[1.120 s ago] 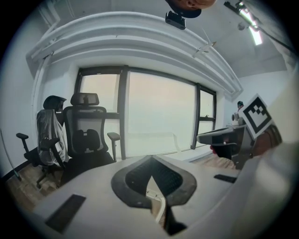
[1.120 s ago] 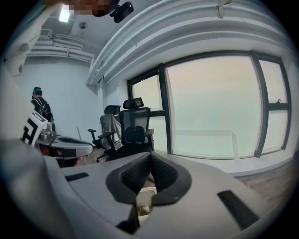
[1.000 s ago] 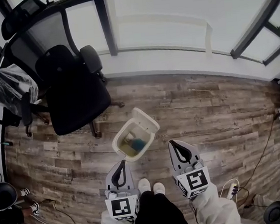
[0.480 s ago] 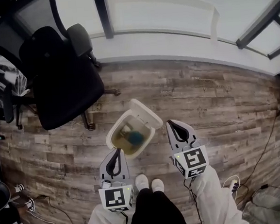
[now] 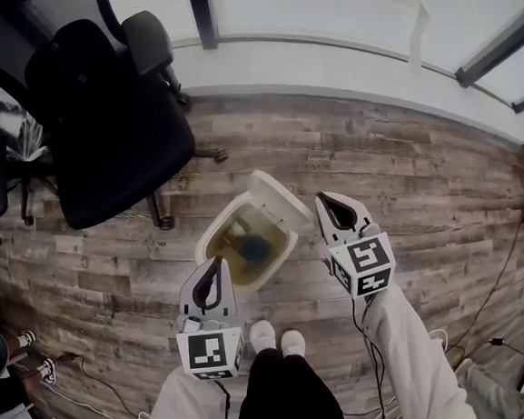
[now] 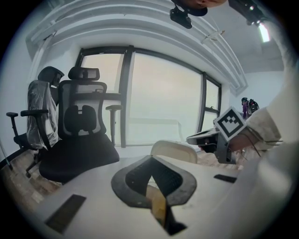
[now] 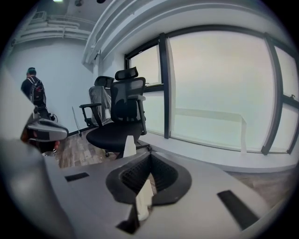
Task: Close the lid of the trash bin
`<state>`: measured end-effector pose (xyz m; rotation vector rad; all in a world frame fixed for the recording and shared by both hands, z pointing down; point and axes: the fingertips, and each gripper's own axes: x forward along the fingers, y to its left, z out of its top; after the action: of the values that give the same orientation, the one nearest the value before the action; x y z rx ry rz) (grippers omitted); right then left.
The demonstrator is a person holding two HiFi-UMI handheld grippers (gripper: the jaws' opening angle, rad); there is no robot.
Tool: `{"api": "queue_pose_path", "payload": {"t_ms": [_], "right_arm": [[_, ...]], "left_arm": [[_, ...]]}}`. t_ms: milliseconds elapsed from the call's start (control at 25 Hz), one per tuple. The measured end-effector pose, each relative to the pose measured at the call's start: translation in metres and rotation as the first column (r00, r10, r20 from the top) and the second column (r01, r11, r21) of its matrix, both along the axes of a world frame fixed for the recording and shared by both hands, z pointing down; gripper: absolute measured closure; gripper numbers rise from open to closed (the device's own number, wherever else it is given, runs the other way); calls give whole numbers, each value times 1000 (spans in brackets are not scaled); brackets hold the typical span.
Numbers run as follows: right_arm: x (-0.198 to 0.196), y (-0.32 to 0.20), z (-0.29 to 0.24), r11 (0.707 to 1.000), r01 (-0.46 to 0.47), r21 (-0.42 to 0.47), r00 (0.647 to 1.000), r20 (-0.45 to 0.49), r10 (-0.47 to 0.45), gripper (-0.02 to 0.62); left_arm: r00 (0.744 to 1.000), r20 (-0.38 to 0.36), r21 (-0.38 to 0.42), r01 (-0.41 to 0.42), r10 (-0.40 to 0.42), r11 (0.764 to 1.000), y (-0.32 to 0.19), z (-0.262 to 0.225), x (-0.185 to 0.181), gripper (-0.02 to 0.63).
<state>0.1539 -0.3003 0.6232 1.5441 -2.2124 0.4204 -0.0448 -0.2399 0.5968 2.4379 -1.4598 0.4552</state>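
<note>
Wood floor (image 5: 424,181), left tongs (image 5: 218,263) and right tongs (image 5: 328,198) closed, flanking trash bin (image 5: 207,251)

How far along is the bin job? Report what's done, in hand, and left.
Done: nothing yet. The lid stands open and the trash bin shows its contents.
In hand: the right gripper, shut and empty, sits close beside the lid's edge; I can't tell if they touch. The left gripper, also shut and empty, hangs at the bin's near side.
Left: swing the lid down onto the rim.
</note>
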Motion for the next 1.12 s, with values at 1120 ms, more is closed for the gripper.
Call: {"api": "queue_pose_path", "payload": {"t_ms": [1120], "right_arm": [[-105,45,41,974,200,-103,975,118,-188,571]], "left_arm": [[992,15,-92,128,-127,987,44,44,-70,598]]}}
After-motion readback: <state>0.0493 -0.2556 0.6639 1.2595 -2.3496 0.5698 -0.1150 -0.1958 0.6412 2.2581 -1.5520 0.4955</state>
